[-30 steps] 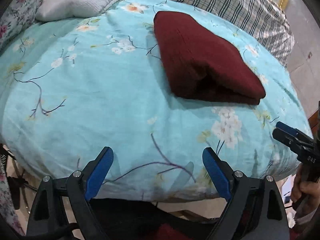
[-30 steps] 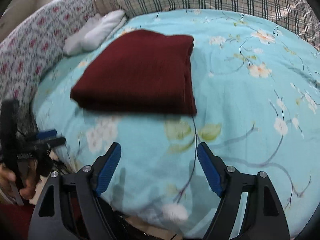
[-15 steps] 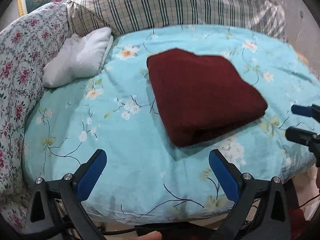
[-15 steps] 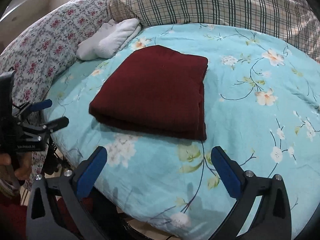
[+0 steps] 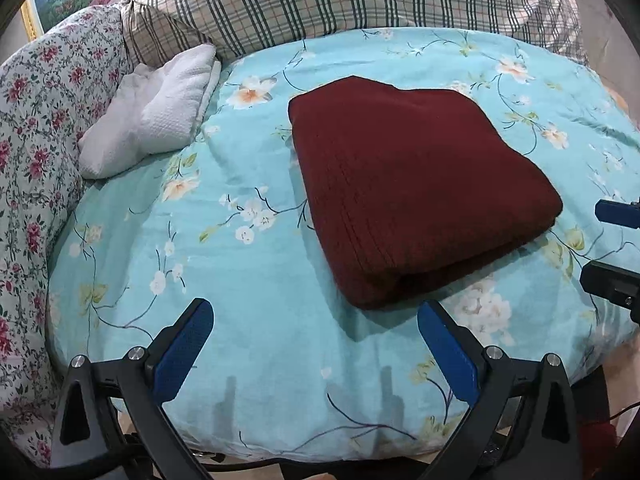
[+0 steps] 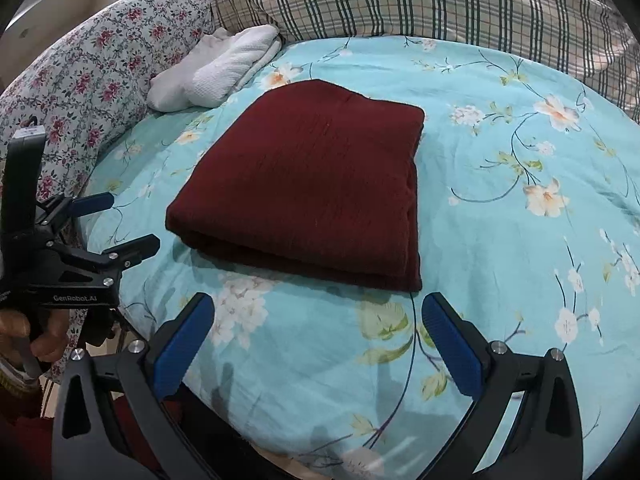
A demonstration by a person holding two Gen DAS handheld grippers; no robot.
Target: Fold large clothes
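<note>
The bed (image 5: 280,280) fills both of my views, covered by a turquoise sheet printed with white and peach blossoms on thin dark branches. Along its far edge lies a large beige quilt (image 5: 360,4) checked with dark lines, and along its left edge a white quilt (image 5: 36,140) with small red flowers. Near the middle of the bed, a little toward the near edge, lies the dark red garment (image 5: 408,188), folded into a thick, neat rectangle with its layered fold facing the near edge; it lies flat on the sheet and nothing touches it. In the far left corner, where the two quilts meet, a small white textured cloth (image 5: 160,116) lies bunched up, well apart from the garment. My left hand-held gripper (image 5: 316,336) hangs over the near edge of the bed, its blue-padded jaws spread wide, having just been opening, with only sheet between them. My right hand-held gripper (image 6: 320,328) hangs over the near edge too, just beside the garment's near fold, jaws likewise wide apart and just opened, holding nothing. In the right wrist view my left hand (image 6: 28,340) grips its tool's handle at the bed's left side.
</note>
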